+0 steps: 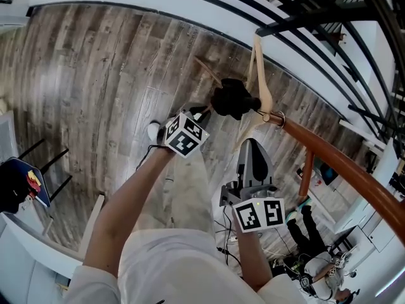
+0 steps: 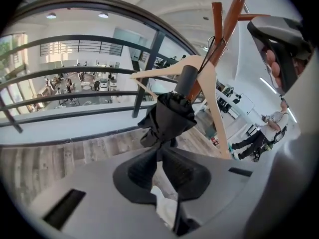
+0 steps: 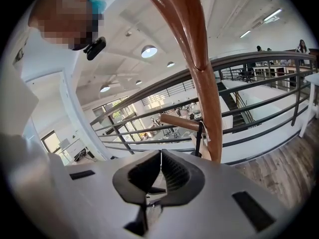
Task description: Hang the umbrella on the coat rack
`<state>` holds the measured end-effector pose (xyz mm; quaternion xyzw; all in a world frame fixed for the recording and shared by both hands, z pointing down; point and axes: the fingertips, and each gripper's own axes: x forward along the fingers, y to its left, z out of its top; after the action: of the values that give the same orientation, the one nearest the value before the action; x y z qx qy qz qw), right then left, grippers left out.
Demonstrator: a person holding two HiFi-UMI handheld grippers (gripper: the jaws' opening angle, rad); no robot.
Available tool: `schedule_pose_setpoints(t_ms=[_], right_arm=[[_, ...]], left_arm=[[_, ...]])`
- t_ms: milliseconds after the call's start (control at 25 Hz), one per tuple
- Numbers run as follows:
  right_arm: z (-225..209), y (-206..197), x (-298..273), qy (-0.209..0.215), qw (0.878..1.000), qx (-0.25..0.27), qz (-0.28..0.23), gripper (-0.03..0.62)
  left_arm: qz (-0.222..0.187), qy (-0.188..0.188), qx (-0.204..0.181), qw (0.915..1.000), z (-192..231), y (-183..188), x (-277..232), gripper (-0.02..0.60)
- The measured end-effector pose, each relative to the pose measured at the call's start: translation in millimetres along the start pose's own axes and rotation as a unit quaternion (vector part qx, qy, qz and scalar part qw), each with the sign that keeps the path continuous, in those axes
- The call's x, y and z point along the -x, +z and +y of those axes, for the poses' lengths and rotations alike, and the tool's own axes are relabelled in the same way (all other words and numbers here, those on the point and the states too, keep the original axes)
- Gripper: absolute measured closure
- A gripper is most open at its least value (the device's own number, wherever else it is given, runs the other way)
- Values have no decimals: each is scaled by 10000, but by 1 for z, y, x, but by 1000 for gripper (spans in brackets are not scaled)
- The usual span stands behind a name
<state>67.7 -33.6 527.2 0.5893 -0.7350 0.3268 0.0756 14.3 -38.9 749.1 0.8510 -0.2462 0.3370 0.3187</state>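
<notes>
Left gripper (image 2: 160, 150) jaws are brought almost together, and the lower tip of the folded black umbrella (image 2: 169, 116) appears to be pinched between their ends. The umbrella is seen hanging upright just beyond the jaws, its handle uppermost, with a thin strap (image 2: 208, 58) led up to a peg of the brown coat rack (image 2: 227, 29). The hold at the bottom is judged to be for steadying the hanging bundle while the strap settles. A pale wooden hanger (image 2: 172, 68) is hung on the same peg, just behind the umbrella. On the right, the right gripper (image 3: 159, 156) is kept near the rack's pole with its jaws closed on nothing. A dark railing (image 2: 99, 39) is seen on the far side.
</notes>
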Motion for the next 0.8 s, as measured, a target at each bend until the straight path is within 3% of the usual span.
schedule_pose_setpoints(t_ms=[440,800], right_arm=[[10,4,21,-68,9999,130,-83,559],[25,16,40,-53,9993,361,-26,559]], left_arm=[[-171,74,465,9987,-8,-3,45,554],[-426,82,504,9978,-32,21,87,557]])
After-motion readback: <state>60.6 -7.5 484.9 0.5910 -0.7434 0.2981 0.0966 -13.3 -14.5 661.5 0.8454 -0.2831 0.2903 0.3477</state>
